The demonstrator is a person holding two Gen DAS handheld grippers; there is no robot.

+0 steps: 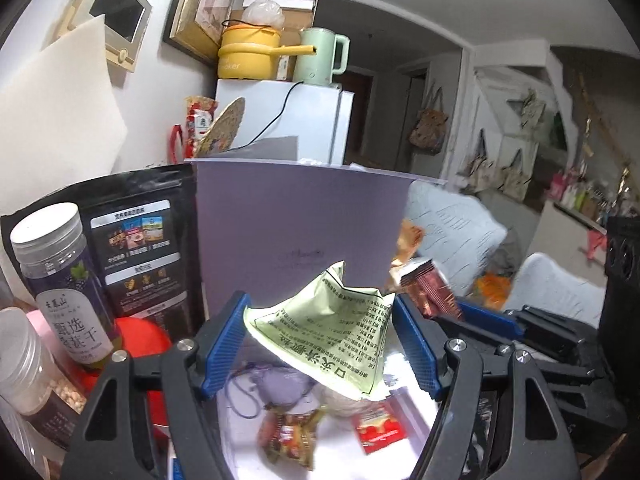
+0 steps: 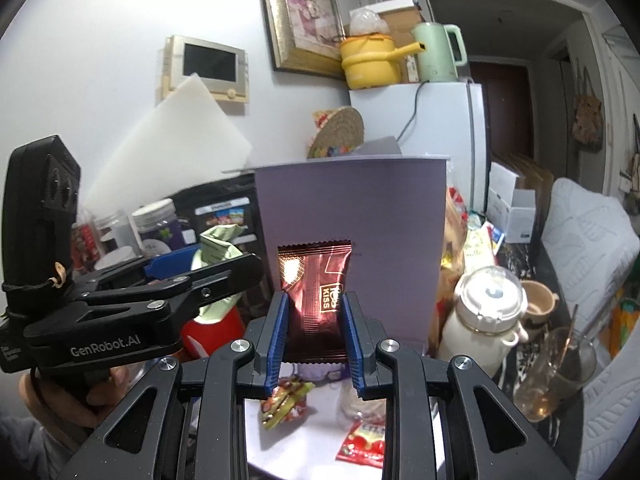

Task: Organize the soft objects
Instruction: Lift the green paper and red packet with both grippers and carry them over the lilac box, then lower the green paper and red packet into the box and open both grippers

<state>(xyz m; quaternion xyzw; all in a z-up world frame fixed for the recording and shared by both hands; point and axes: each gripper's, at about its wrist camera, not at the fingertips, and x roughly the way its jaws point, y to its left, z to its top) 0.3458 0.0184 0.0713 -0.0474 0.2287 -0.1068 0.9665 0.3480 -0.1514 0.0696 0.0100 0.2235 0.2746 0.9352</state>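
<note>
My left gripper is shut on a pale green printed sachet, which is crumpled between the blue pads. My right gripper is shut on a dark red snack packet marked KISS. The same red packet shows at the right of the left wrist view, and the left gripper with the green sachet at the left of the right wrist view. Both are held above an open lilac box, whose lid stands upright behind them. Small wrapped snacks and a red-and-white packet lie on the box's white floor.
Left of the box stand a black pouch, lidded jars and a red object. To its right are a white bottle, a beige cup and a glass. A white fridge stands behind.
</note>
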